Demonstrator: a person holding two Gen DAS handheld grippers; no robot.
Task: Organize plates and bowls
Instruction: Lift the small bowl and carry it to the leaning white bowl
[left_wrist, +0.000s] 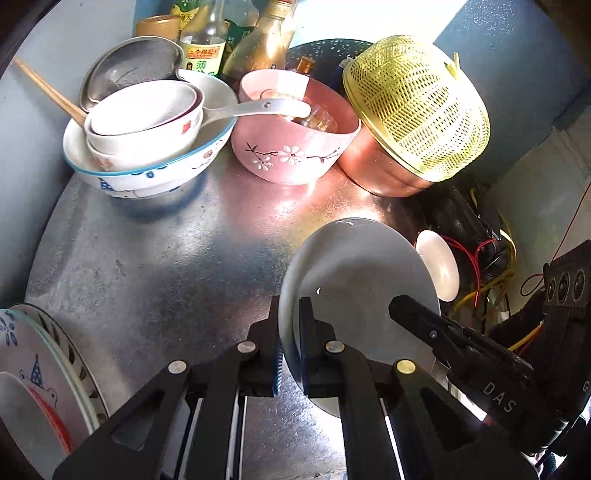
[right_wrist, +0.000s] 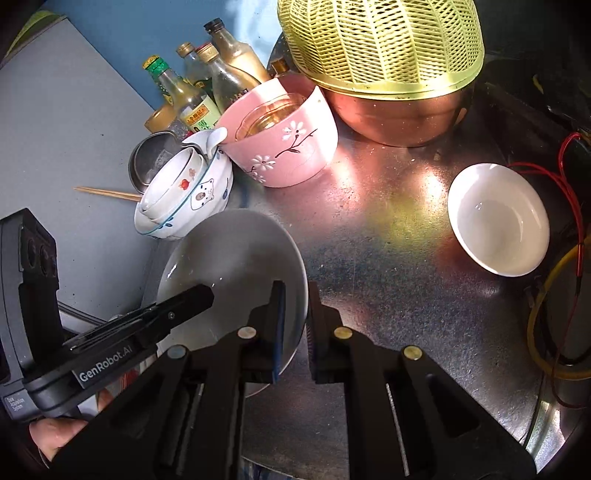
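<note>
A plain white plate (left_wrist: 354, 280) is held up off the metal surface (left_wrist: 155, 258) by both tongs at once, tilted on edge so that its face turns toward the right side of the left wrist view, with its long axis running from about seven o'clock up to one o'clock. The left tongs (left_wrist: 290, 325) are clenched on its near rim at six o'clock, and the right tongs (right_wrist: 295, 314) are clenched on the rim at the plate's four o'clock in the right wrist view, one finger on each face. Just past the plate at three o'clock in the left view, a small white bowl (right_wrist: 498, 219) lies on the surface, leaning on its side. At ten o'clock, a stack of bowls (left_wrist: 147, 144) printed with a bear holds chopsticks (left_wrist: 48, 90) and a spoon (left_wrist: 258, 109); at twelve stands a pink flowered bowl (left_wrist: 291, 147) with a glass inside, and at one a copper basin (left_wrist: 384, 170) capped by a yellow mesh basket (left_wrist: 417, 110). Patterned plates (left_wrist: 33, 380) stand on edge at eight o'clock. Bottles (left_wrist: 207, 40) with Chinese labels line a blue wall behind, and loose red and yellow wires (left_wrist: 480, 280) lie off the surface's right edge. The surface is speckled galvanised sheet, sunlit in patches. The right tool reads "DAS" and the left "GenRobot.AI".
</note>
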